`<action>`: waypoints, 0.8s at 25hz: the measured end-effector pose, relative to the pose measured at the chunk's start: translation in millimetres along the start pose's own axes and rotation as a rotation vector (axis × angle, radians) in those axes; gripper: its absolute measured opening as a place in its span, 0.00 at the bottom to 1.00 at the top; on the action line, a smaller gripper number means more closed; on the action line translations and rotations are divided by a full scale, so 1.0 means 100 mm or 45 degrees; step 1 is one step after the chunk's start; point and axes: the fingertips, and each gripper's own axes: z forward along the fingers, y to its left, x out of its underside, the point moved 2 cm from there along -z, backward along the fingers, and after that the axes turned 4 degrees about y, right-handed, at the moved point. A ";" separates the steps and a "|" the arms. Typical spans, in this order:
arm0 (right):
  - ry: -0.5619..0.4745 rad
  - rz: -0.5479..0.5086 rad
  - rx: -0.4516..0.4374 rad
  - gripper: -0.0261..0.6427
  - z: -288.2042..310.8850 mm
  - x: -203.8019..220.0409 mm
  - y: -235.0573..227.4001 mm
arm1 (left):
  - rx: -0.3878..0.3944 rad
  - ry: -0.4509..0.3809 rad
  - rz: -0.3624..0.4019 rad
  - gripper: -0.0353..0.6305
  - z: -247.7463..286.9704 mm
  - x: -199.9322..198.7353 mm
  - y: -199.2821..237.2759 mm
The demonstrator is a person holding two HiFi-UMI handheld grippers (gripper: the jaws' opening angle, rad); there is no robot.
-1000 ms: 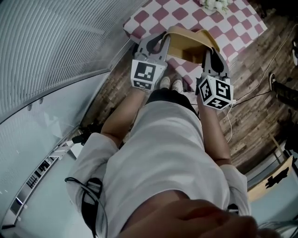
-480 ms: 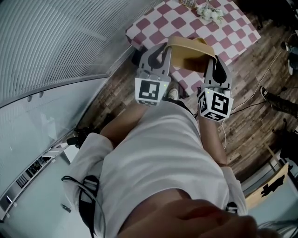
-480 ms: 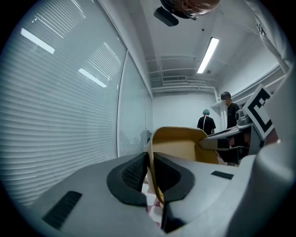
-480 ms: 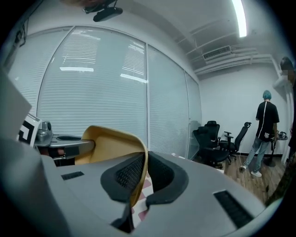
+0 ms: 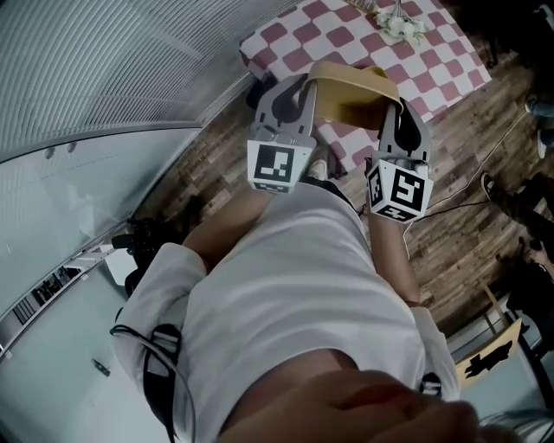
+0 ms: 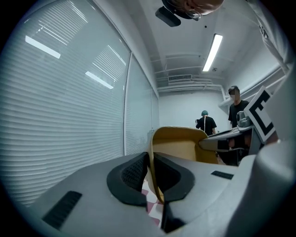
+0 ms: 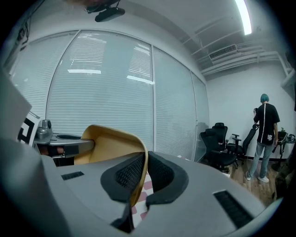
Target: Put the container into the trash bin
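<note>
The fingers (image 6: 131,174) of the left gripper (image 6: 151,178) are clenched on the thin left wall of a tan, rounded container (image 6: 181,147), whose rim runs up between the two ribbed black pads. The right gripper (image 7: 142,178) grips the opposite wall the same way: its fingers (image 7: 160,175) are pressed together with the tan rim pinched between them. Each gripper view looks across the container's open hollow to the other gripper on the far wall. The container thus hangs between the two grippers, held level in front of the person. In the head view it sits over the near edge of the tabletop (image 5: 437,62), which is covered with a pink-and-white checked cloth; a strip of that cloth shows below the fingers in both gripper views. A small bunch of white flowers (image 5: 400,26) lies at the tabletop's far edge. Around the tabletop is a wooden plank floor (image 5: 472,195), and a glass wall with closed blinds (image 5: 104,78) curves along the left. Farther off, a person in a dark top (image 7: 265,134) stands beside black office chairs (image 7: 221,144).
</note>
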 end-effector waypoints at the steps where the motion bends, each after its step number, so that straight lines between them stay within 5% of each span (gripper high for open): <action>1: -0.003 -0.004 -0.017 0.11 0.00 0.00 0.02 | -0.019 0.000 -0.004 0.11 -0.03 0.01 0.01; 20: -0.069 -0.166 -0.522 0.10 0.25 -0.16 1.30 | -0.553 0.003 -0.118 0.11 -1.19 0.21 0.78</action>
